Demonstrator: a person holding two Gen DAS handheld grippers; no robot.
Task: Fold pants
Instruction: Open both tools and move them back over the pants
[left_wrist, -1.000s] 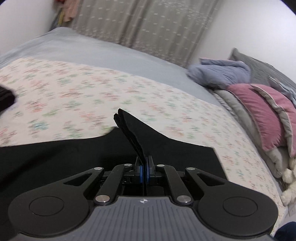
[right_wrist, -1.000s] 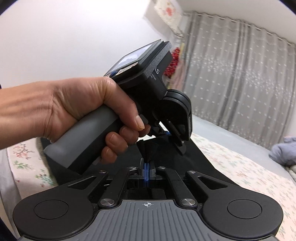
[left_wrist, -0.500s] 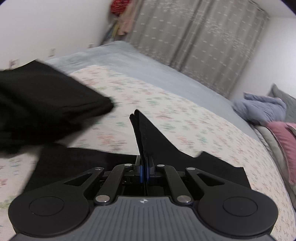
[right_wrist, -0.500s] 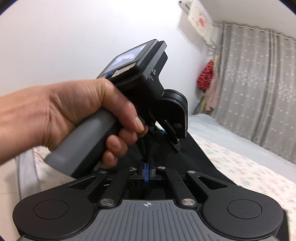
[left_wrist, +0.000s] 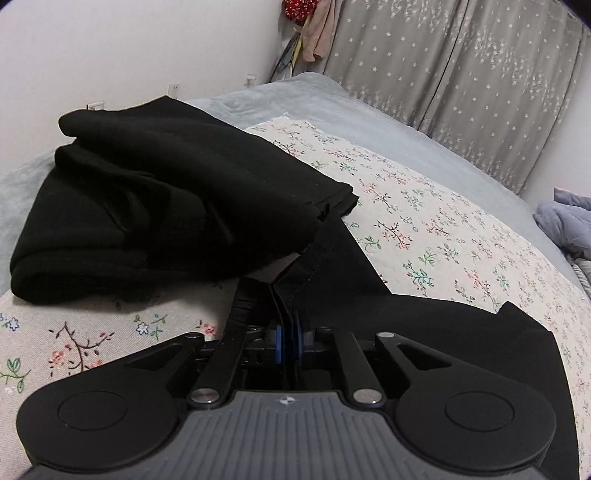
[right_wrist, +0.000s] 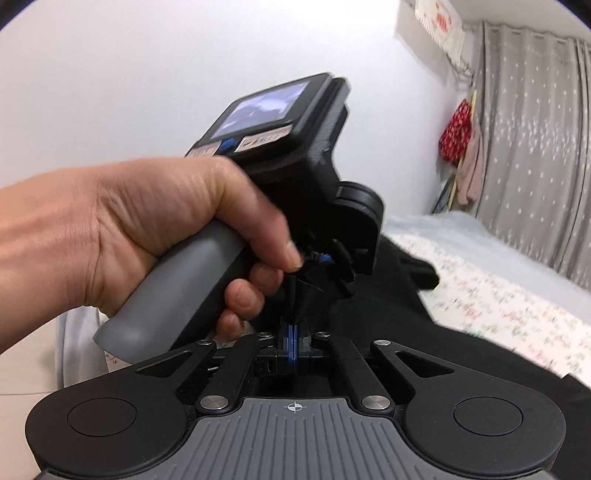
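Note:
The black pants lie on a bed with a floral sheet. One part is bunched into a thick folded bundle at the left; another part lies flat at the right. My left gripper has a hemmed edge of the pants standing between its blue pads, and its jaws are opening. In the right wrist view my right gripper is shut on a thin upright pinch of black fabric. Just ahead of it a hand grips the left gripper's grey handle. More of the pants spreads to the right.
A grey blanket covers the far side of the bed. Patterned grey curtains hang behind, with red and pink clothes beside them. A blue-grey cloth heap sits at the far right. A white wall stands behind the bundle.
My left gripper has swung left across the bed, bringing the folded bundle close in front. Its pads stand slightly wider apart. My right gripper followed, still shut on the fabric.

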